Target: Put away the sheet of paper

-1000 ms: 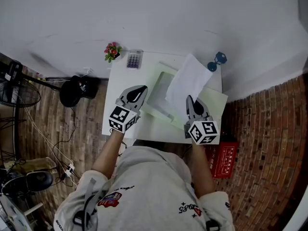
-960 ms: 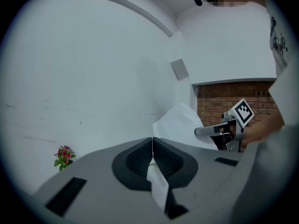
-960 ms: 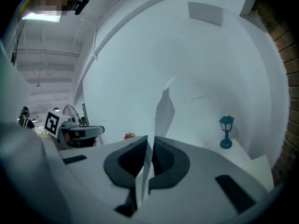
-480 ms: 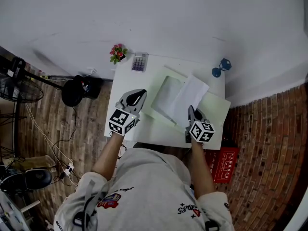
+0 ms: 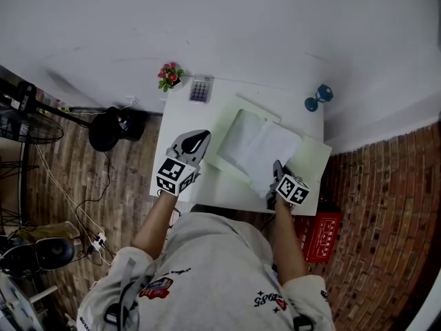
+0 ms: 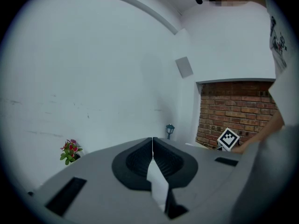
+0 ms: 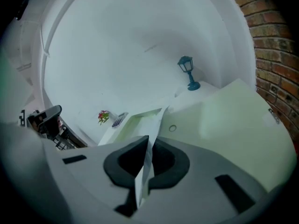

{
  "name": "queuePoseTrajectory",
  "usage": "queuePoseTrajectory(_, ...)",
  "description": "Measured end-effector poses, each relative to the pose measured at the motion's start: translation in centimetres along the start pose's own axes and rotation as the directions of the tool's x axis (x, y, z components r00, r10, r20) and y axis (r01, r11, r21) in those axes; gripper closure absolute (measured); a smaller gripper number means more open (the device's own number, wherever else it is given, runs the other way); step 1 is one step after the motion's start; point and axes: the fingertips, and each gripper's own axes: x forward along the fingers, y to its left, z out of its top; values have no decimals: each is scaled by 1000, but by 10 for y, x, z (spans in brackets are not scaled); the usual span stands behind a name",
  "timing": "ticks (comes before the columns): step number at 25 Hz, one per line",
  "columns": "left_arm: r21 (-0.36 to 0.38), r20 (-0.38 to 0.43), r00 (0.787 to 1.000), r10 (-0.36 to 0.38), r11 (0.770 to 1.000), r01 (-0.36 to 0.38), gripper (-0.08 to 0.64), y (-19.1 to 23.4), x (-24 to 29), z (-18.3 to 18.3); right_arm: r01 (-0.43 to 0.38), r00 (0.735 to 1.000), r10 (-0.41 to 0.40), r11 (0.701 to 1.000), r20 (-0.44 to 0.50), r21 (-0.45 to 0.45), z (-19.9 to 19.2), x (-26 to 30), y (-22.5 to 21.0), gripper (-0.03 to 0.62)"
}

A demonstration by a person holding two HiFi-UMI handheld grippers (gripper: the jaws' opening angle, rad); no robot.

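The white sheet of paper point(image 5: 265, 152) lies low across the open pale-green folder point(image 5: 309, 158) on the white table point(image 5: 172, 119). My right gripper point(image 5: 278, 169) is shut on the sheet's near edge, close to the table's front right. In the right gripper view the paper point(image 7: 154, 120) runs edge-on from between the jaws of the right gripper point(image 7: 148, 143) toward the folder's point(image 7: 233, 120) left half. My left gripper point(image 5: 200, 138) hovers over the table's left part, apart from the sheet, its jaws shut and nothing held. The left gripper point(image 6: 152, 146) points toward the wall.
At the table's back edge stand a small flower pot point(image 5: 169, 75), a calculator point(image 5: 200, 89) and a blue lantern figure point(image 5: 315, 99). A red crate point(image 5: 318, 234) sits on the floor at the right by the brick wall. Cables and a fan point(image 5: 24, 119) are at the left.
The sheet, held raised a second ago, has come down flat over the folder. My right gripper has moved down and toward the table's near edge with it. The left gripper has barely moved.
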Motion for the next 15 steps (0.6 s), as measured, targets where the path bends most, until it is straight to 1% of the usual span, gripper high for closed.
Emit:
queuePoseTrajectory(5, 0, -7, 1000, 6, 1000, -6, 537, 3, -1, -2, 26, 999, -25, 999, -23, 28, -4, 7, -14, 592)
queuePoseTrajectory(10, 1, -15, 1000, 6, 1000, -6, 537, 1, 0, -3, 23, 999, -22, 1000, -35, 21, -1, 15, -20, 592)
queuePoseTrajectory(15, -5, -26, 1000, 12, 1000, -13, 537, 2, 0, -7, 14, 999, -11, 998, -44, 58, 2, 28, -25, 592)
